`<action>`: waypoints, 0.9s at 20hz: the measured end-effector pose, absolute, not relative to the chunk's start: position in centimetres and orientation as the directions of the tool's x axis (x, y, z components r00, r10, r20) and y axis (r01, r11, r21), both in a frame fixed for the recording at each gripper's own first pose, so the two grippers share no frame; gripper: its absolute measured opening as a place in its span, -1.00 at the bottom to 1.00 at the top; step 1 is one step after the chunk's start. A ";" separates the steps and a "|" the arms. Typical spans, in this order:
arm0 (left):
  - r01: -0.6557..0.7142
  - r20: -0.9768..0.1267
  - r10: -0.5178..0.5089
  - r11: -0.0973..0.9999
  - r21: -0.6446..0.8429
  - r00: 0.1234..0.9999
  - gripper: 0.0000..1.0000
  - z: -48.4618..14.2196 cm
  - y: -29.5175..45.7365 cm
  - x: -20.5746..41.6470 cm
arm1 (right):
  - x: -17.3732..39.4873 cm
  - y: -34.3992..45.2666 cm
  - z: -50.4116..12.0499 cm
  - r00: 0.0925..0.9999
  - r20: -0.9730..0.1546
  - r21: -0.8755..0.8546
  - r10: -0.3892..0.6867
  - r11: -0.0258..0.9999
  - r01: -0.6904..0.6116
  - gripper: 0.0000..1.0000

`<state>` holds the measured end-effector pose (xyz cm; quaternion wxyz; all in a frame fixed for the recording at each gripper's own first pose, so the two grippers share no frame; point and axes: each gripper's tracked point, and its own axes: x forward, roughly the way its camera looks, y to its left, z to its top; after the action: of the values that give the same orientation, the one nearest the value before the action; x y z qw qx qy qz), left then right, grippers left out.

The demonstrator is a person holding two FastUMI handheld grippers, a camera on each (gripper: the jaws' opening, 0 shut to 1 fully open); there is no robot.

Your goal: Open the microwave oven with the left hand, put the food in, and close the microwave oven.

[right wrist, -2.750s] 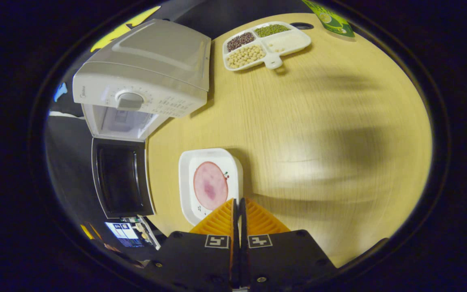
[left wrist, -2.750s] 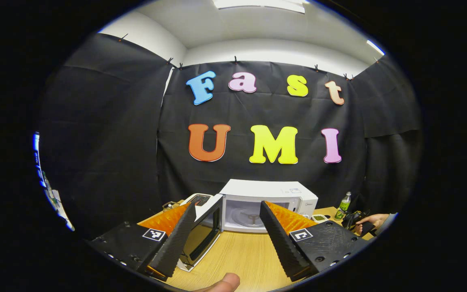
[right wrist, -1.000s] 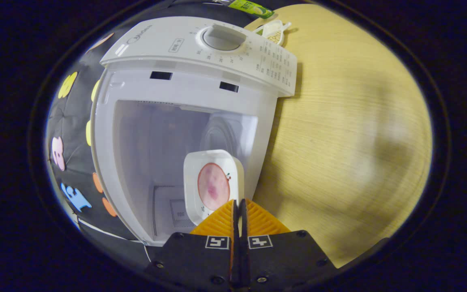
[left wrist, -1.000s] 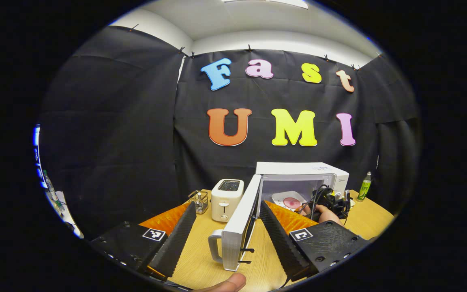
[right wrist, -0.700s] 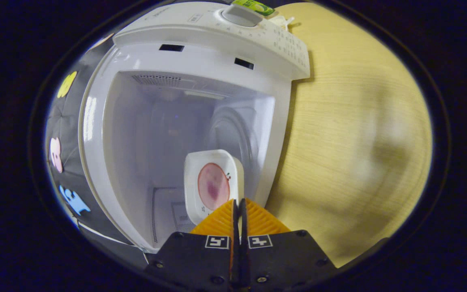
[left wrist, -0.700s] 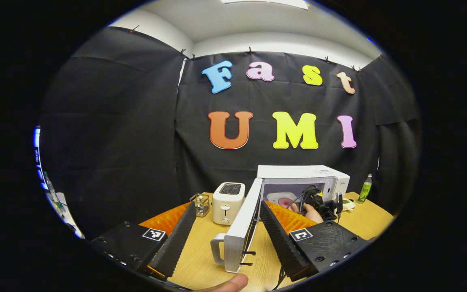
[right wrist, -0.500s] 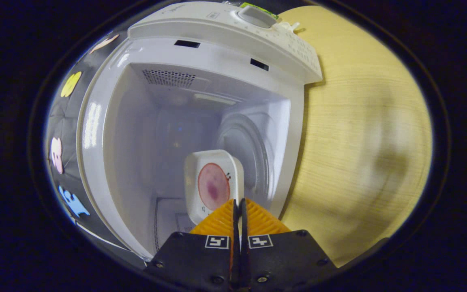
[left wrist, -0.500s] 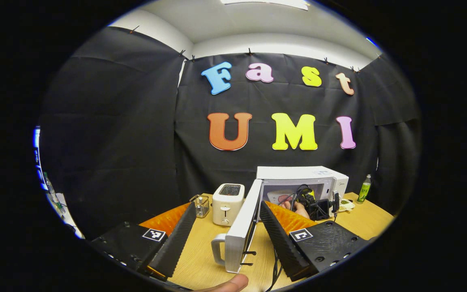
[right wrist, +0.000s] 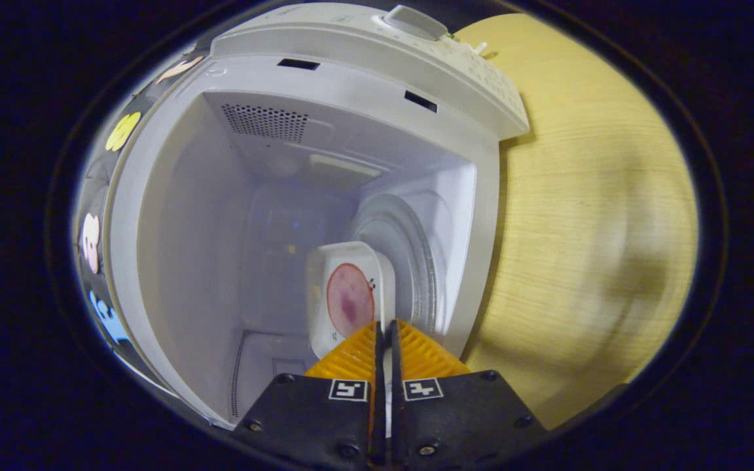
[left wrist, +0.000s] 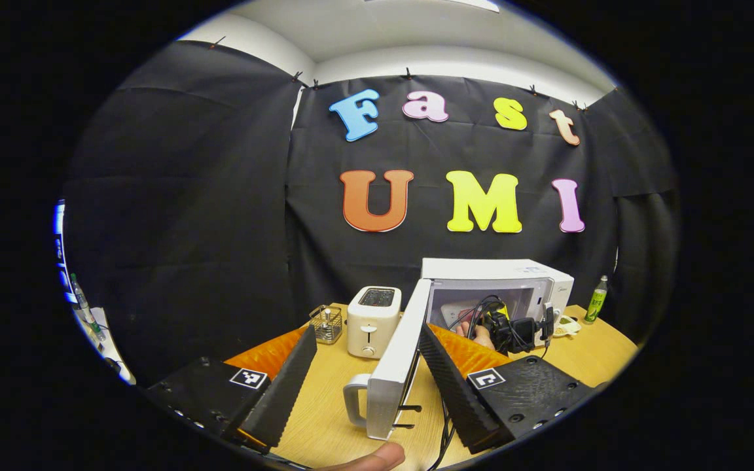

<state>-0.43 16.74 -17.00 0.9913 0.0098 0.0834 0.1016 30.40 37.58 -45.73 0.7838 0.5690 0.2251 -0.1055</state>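
Wooden tabletop [left wrist: 324, 418] carries the microwave [left wrist: 495, 271], door [left wrist: 396, 366] swung wide; your left gripper [left wrist: 367, 369] hangs spread and empty before that door. From the right gripper view, your right gripper [right wrist: 385, 343] pinches the plate [right wrist: 351, 297] of food inside the microwave cavity. Judged mid-insertion: next lower it onto the turntable [right wrist: 410, 261], release.

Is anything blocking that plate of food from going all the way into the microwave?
Nothing visible does. The door is swung wide open, and the right tool, gripping the plate by its rim, already has it inside the cavity of the microwave, next to the bare glass turntable.
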 end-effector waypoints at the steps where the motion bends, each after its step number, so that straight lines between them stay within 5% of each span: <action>1: -0.204 -0.163 0.206 0.979 0.029 0.965 0.90 -16.9 16.8 -0.5 | 30.5 37.4 -45.6 0.884 -0.459 0.849 0.083 0.334 0.410 -0.85; 4: -0.195 -0.162 0.193 0.981 -0.002 0.968 0.90 -16.9 16.3 -0.6 | 30.8 37.1 -45.4 0.897 -0.433 0.864 0.087 0.325 0.385 -0.75; 5: -0.195 -0.162 0.191 0.981 -0.007 0.968 0.90 -16.9 16.2 -0.6 | 30.9 37.3 -45.3 0.900 -0.425 0.867 0.098 0.330 0.374 -0.88; 6: -0.193 -0.162 0.190 0.981 -0.008 0.968 0.90 -16.9 16.2 -0.7 | 30.9 37.5 -45.2 0.902 -0.417 0.867 0.108 0.344 0.359 -0.69; 8: -0.190 -0.167 0.187 0.982 0.000 0.968 0.90 -17.1 15.9 -0.7 | 30.6 37.6 -45.4 0.897 -0.426 0.850 0.115 0.390 0.353 -0.65; 9: -0.190 -0.170 0.188 0.982 0.007 0.967 0.90 -17.2 15.9 -0.9 | 30.4 38.1 -45.0 0.900 -0.413 0.855 0.139 0.400 0.331 -0.87; 10: -0.191 -0.175 0.190 0.982 0.013 0.966 0.90 -17.3 15.8 -1.0 | 30.3 38.7 -44.6 0.901 -0.400 0.860 0.169 0.408 0.306 -0.58; 13: -0.178 -0.179 0.176 0.984 0.002 0.968 0.90 -17.4 15.5 -1.7 | 29.2 39.7 -43.8 0.904 -0.366 0.864 0.220 0.442 0.242 -0.14; 14: -0.168 -0.184 0.163 0.986 -0.014 0.969 0.90 -17.5 15.3 -2.0 | 28.6 40.1 -43.7 0.901 -0.361 0.859 0.239 0.462 0.221 0.38; 15: -0.164 -0.184 0.156 0.986 -0.026 0.970 0.91 -17.4 15.3 -2.3 | 28.0 40.3 -43.6 0.900 -0.355 0.850 0.252 0.488 0.199 0.32; 16: -0.168 -0.180 0.159 0.985 -0.032 0.971 0.90 -17.1 15.6 -2.7 | 27.3 40.5 -43.5 0.898 -0.352 0.838 0.264 0.516 0.177 0.63; 18: -0.183 -0.172 0.175 0.983 -0.026 0.969 0.90 -16.9 16.5 -3.5 | 26.0 40.1 -44.7 0.877 -0.408 0.762 0.255 0.624 0.173 0.91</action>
<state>-3.51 16.49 -16.94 0.9921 -0.0210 0.0849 0.0902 25.96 40.11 -44.67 0.8666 0.4330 0.2470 0.0234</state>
